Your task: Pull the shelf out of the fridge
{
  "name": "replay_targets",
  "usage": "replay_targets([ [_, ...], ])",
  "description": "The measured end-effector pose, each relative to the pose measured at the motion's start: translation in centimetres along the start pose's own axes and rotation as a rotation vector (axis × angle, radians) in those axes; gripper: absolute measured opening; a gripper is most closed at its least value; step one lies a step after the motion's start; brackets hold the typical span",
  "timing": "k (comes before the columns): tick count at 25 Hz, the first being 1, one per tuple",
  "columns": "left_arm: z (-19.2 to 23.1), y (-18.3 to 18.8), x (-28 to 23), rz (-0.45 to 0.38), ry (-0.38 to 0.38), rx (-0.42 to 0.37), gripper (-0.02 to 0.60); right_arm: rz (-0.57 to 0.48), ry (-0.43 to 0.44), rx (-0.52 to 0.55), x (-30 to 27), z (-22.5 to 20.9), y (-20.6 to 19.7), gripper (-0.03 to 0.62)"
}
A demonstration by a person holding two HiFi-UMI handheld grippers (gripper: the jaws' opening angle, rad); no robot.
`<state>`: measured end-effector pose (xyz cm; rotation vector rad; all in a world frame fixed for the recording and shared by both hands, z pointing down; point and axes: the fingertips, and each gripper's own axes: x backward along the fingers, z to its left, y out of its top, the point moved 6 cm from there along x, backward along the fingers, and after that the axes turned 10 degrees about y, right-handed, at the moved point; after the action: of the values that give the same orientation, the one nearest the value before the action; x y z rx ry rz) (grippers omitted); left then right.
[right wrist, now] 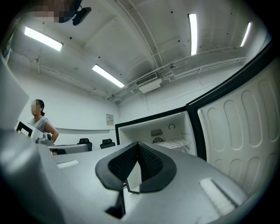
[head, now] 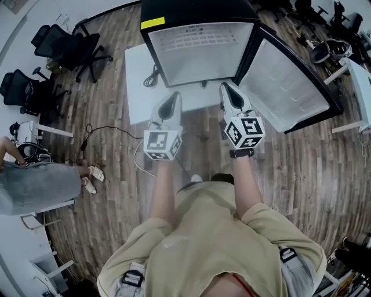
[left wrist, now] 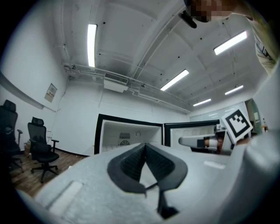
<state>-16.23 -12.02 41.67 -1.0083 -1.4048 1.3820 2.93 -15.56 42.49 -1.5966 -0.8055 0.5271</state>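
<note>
Wooden floor (head: 110,98): one fridge (head: 197,10), one shelf (head: 200,45); left tool (head: 172,96), right tool (head: 225,87) both closed.

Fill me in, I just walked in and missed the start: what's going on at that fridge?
A person holds a gripper in each hand, both aimed level at the open fridge, whose door stands swung out to the right. The left gripper and the right gripper are shut, empty, and short of the fridge. The wire shelf sits inside, not yet touched.

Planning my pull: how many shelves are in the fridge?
1: a white wire shelf inside the open fridge. The fridge's lower part is hidden, so another may sit there.
</note>
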Motion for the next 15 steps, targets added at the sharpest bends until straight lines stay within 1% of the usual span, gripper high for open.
replay_targets([
  [4, 1.6, -1.2, -1.4, 0.017, 0.004, 0.012, -0.003, 0.01, -0.026, -0.01, -1.2, -0.3, -0.9, 0.008],
  [7, 1.6, -2.3, -2.4, 0.034, -0.009, 0.022, -0.003, 0.029, -0.034, -0.029, -1.7, -1.1, -2.2, 0.008],
  [10, 1.5, -2.8, -4.0, 0.024, -0.013, 0.026, -0.003, 0.018, -0.026, -0.067, -3.0, -2.4, -3.0, 0.008],
  [15, 1.9, -3.6, -6.7, 0.026, 0.01, 0.031, -0.003, -0.002, 0.0, -0.15, -5.7, -4.8, -3.7, 0.008],
])
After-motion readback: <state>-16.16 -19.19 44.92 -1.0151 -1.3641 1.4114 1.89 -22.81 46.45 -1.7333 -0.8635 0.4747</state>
